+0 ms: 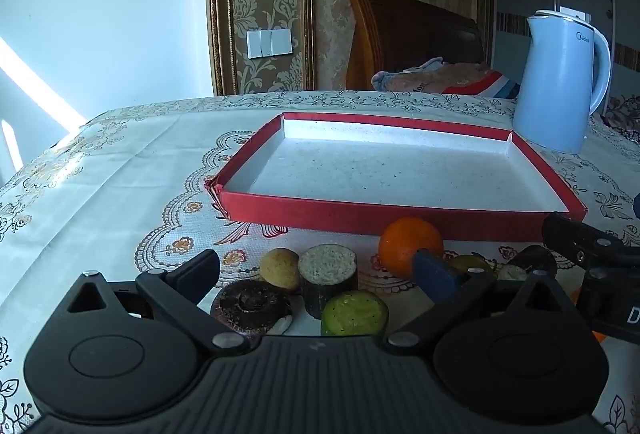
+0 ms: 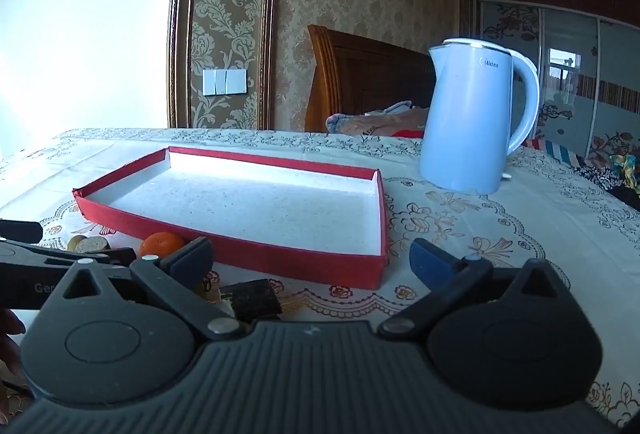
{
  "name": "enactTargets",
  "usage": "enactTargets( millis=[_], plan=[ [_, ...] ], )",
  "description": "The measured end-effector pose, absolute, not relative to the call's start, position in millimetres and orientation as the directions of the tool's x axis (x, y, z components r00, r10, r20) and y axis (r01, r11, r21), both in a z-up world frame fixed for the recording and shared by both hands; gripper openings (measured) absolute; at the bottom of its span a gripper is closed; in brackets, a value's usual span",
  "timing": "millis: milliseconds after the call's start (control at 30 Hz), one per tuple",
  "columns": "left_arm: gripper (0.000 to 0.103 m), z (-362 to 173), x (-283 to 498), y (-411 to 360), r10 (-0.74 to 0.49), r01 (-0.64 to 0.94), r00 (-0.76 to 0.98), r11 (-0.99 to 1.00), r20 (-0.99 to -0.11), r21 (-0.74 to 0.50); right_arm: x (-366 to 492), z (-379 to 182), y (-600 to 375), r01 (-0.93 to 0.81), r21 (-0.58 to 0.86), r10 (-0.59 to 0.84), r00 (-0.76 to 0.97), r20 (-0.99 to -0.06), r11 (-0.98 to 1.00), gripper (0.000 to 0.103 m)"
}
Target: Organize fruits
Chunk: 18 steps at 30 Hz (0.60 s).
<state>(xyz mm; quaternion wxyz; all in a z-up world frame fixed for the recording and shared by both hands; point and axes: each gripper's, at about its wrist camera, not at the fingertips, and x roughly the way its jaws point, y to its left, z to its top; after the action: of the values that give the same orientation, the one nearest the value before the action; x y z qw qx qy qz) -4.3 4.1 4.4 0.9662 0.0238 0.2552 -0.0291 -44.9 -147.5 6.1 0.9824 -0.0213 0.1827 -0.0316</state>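
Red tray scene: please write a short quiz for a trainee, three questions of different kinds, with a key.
1. True or false: the red tray already holds fruit.
2. Which stands beside the tray's far right corner? A) blue kettle B) a bowl C) a bottle
3. Fill in: the orange lies on the ____, in front of the tray.

Key: 1 false; 2 A; 3 tablecloth.

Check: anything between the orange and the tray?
Nothing: in the left wrist view the orange sits right before the tray wall, only tablecloth there.
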Motion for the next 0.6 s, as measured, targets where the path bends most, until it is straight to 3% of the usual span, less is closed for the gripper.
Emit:
enactTargets(
  millis=[167,467,600],
  plan=[
    [0.103,4.0,-0.8,7.2,-0.057,0.063,0.856,0.998,-0.514,-0.006,-47.6,8.8,-149.4,0.067,-0.050,-0.080,0.937,-0.340,0.997,0.103],
    [0.103,8.2,-6.6,13.0,-0.054,0.046,0.895,0.998,-0.444,-0.030,-52.5,8.6,-145.5,0.100,-0.078,-0.119,0.943,-0.309,0.992,0.103],
    [0.103,6.7,-1.9,16.5,-0.036,0.020,0.872,0.999,-0.489,-0.037,-56.3,9.0,-145.6,0.153,-0.086,-0.172,0.939,-0.297,0.984,0.103]
  ],
)
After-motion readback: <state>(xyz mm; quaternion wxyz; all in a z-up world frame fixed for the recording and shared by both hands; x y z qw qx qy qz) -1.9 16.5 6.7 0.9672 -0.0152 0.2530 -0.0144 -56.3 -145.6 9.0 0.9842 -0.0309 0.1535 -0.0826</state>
